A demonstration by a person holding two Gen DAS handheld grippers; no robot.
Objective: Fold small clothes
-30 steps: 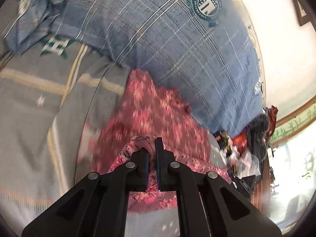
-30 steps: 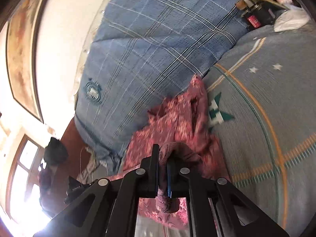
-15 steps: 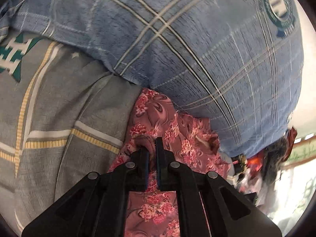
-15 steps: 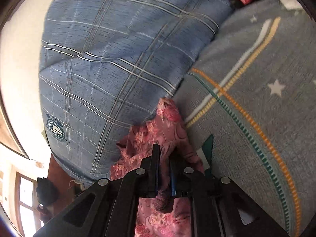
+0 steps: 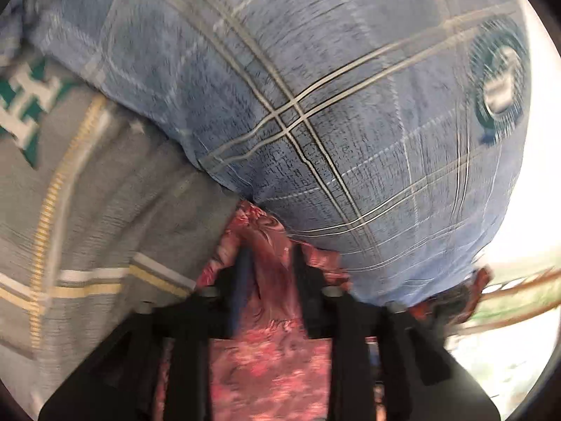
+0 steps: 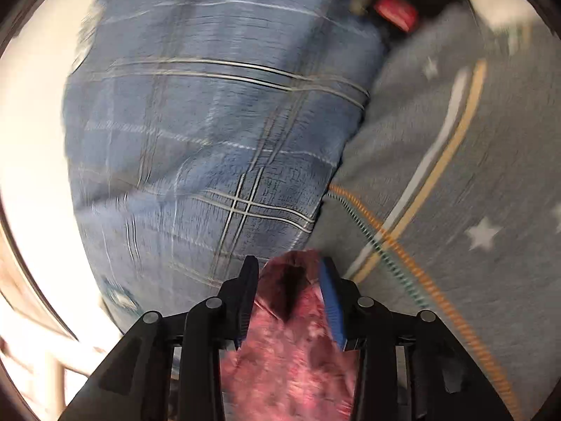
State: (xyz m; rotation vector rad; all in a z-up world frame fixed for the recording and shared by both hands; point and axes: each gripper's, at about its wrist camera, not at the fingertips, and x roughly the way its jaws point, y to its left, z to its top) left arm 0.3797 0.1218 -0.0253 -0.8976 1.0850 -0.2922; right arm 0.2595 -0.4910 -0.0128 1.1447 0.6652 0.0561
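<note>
Both jaw sets are opening: left hand-held gripper (image 5: 270, 273) and right hand-held gripper (image 6: 289, 293) each have the pink floral garment (image 5: 271, 358) loose between them, lying on the grey bedspread (image 5: 105, 210). I'd back straight out so nothing snags. The blue plaid pillow (image 5: 315, 122) crowds the far edge, so there's room only toward you.

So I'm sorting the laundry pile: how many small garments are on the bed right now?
1: a pink floral garment lies on the grey bedspread against the blue plaid pillow, between both opening tongs. More could be hidden outside these close views.
</note>
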